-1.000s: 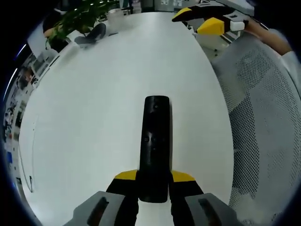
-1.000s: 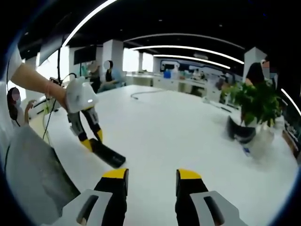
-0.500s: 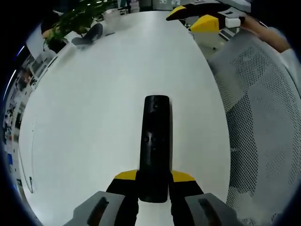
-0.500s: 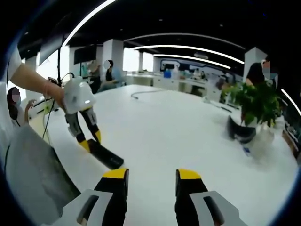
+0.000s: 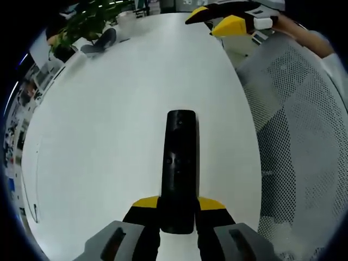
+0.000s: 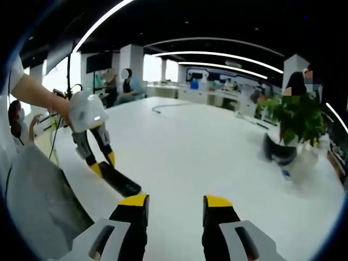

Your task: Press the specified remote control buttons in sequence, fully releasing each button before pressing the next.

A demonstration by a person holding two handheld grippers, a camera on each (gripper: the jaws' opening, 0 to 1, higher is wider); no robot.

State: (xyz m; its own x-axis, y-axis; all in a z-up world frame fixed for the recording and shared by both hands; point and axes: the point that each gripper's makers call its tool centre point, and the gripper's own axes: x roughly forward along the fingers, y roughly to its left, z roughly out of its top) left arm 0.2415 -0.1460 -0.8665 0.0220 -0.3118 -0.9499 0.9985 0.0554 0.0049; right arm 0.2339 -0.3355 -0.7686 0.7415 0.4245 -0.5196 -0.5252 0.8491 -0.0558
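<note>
The left claw (image 5: 177, 209) grips a black remote (image 5: 179, 163) above the white table (image 5: 109, 119); the right claw (image 6: 175, 206), open and empty, waits nearby, not yet pressing; next, likely, the first button.

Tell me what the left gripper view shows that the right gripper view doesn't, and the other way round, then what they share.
Only the left gripper view looks straight down the remote control's button face, held between the shut jaws of the left gripper, with a mesh chair back beside the table. Only the right gripper view takes in the wider office: ceiling light strips, a cable on the table, and the right gripper's own open, empty jaws. Both share the white table, the potted plant, the remote and both grippers.
</note>
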